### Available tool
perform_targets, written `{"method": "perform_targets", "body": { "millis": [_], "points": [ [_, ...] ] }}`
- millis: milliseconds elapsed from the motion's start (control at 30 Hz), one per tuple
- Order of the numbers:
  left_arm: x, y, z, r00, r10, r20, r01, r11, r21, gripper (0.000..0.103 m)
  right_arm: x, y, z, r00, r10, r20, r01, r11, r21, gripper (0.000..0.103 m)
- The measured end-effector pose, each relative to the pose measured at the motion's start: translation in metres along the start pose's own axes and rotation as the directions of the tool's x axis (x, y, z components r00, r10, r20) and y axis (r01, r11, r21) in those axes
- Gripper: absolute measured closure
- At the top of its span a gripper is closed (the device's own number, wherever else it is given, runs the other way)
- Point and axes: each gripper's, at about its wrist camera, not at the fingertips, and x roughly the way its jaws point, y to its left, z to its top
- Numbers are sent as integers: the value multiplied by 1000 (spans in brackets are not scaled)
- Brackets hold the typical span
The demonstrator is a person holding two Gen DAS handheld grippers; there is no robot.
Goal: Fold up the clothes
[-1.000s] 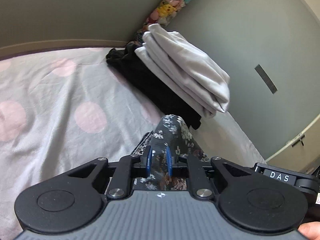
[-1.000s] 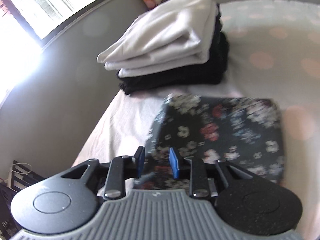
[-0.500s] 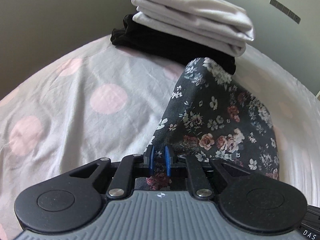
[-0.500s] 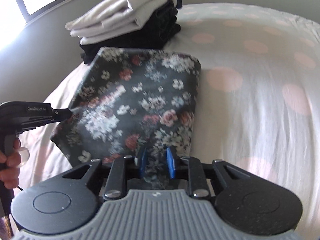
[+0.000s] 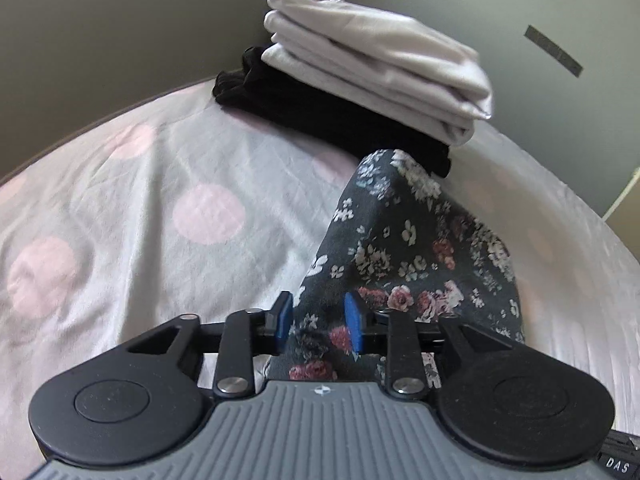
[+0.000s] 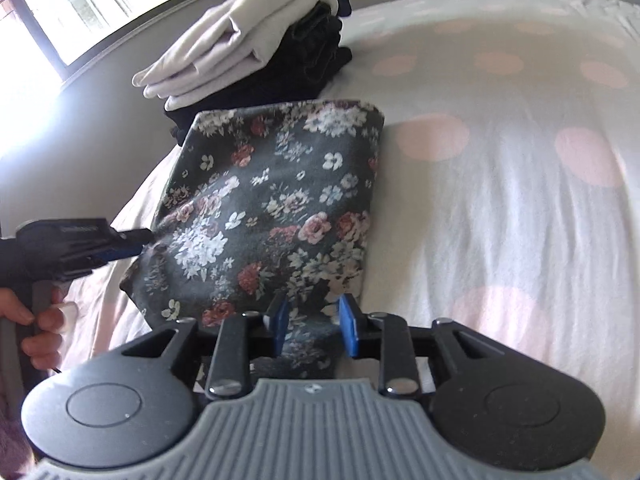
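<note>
A dark floral garment (image 6: 276, 208), folded into a rectangle, lies on the bed in front of a stack of folded clothes; it also shows in the left wrist view (image 5: 404, 256). My left gripper (image 5: 320, 320) stands with its jaws parted around the garment's near corner; it also shows from the side in the right wrist view (image 6: 120, 246) at the garment's left edge. My right gripper (image 6: 314, 322) has its jaws parted around the garment's near right corner, with cloth between them.
A stack of white folded clothes (image 5: 372, 64) on black folded clothes (image 5: 320, 116) sits at the bed's far end by the grey wall. The white sheet with pink dots (image 6: 500, 208) spreads to the right. A bright window (image 6: 80, 4) is at upper left.
Both grippers have opened from their pinch on the floral garment. The garment now rests flat on the sheet, folded in front of the stack.
</note>
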Motion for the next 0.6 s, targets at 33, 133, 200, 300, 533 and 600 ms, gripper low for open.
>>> {"method": "perform_targets", "body": {
  "millis": [33,133,200,300,533,600],
  "points": [
    [-3,2,4,1000,-26,8,26,999,23,46,-1,-3,2,1000,8,8,-8,1000,7,69],
    [8,7,17,992,-128,-15,129,989,76,32,-2,-15,7,999,36,30,-37,998,42,55],
    [20,14,25,983,-177,-49,180,981,77,26,2,-23,13,998,58,35,-60,994,86,48],
    [47,26,36,967,-222,-122,229,973,43,26,12,-34,24,995,90,33,-93,987,132,48],
    [95,44,41,908,-340,-243,350,937,-3,25,49,-53,50,990,139,20,-139,964,225,37],
    [101,47,42,894,-374,-249,382,924,-16,26,60,-58,53,988,154,21,-154,954,256,37]
  ]
}}
